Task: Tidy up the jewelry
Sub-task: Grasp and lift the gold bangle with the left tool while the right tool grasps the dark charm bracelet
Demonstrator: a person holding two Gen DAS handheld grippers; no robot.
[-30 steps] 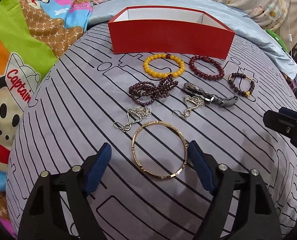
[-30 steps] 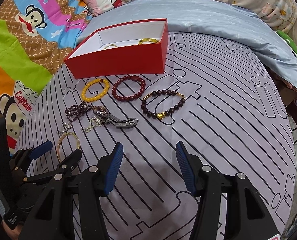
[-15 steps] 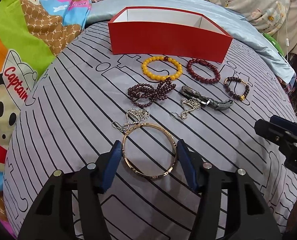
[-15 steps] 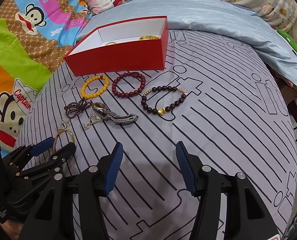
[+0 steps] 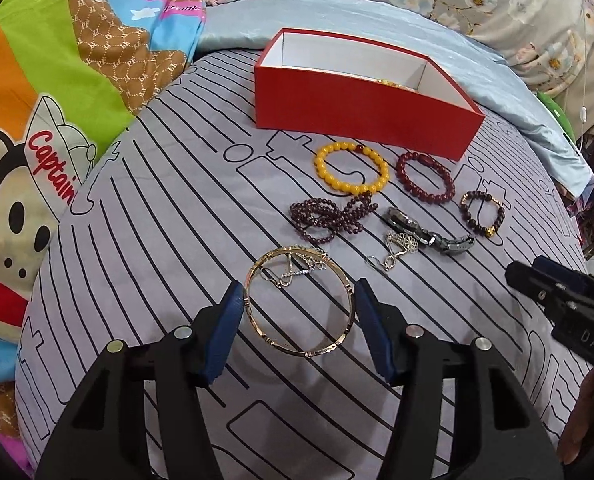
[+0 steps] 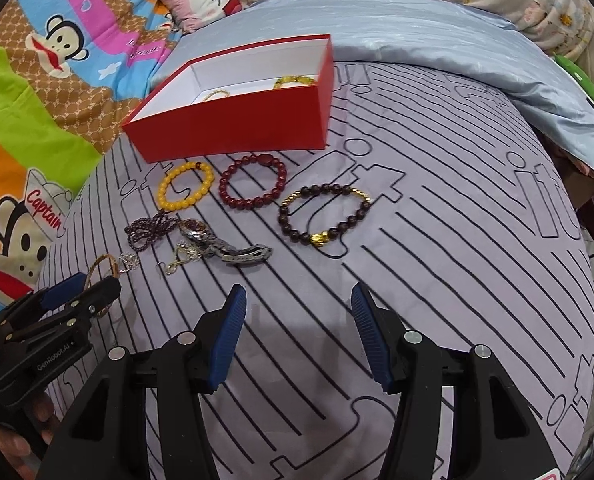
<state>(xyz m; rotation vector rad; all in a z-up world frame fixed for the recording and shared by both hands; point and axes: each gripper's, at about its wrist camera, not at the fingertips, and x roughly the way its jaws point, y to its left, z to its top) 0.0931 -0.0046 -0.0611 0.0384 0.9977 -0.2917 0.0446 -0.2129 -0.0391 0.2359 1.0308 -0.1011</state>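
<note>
My left gripper (image 5: 300, 304) is shut on a gold bangle (image 5: 281, 345), its blue pads pressing the ring's two sides. The bangle's far edge overlaps a silver chain (image 5: 297, 270) on the striped grey cloth. Beyond lie a purple bead strand (image 5: 317, 216), a yellow bead bracelet (image 5: 321, 166), a dark red bracelet (image 5: 401, 168), a dark bracelet with a gold charm (image 5: 491, 232), a metal watch (image 5: 429, 236) and a second silver chain (image 5: 397, 246). A red box (image 5: 361, 120) stands behind them with some jewelry inside. My right gripper (image 6: 299, 300) is open over bare cloth, holding nothing.
A light blue quilt (image 6: 437, 40) bunches up behind and to the right of the box. A colourful cartoon blanket (image 5: 57, 80) lies along the left. A pink pillow (image 6: 193, 0) sits at the back. A hand (image 6: 13, 448) holds the left gripper's handle.
The left jaws closed from wide open onto the gold bangle. The bangle then moved forward with them, over the near silver chain. The right gripper stayed put.
</note>
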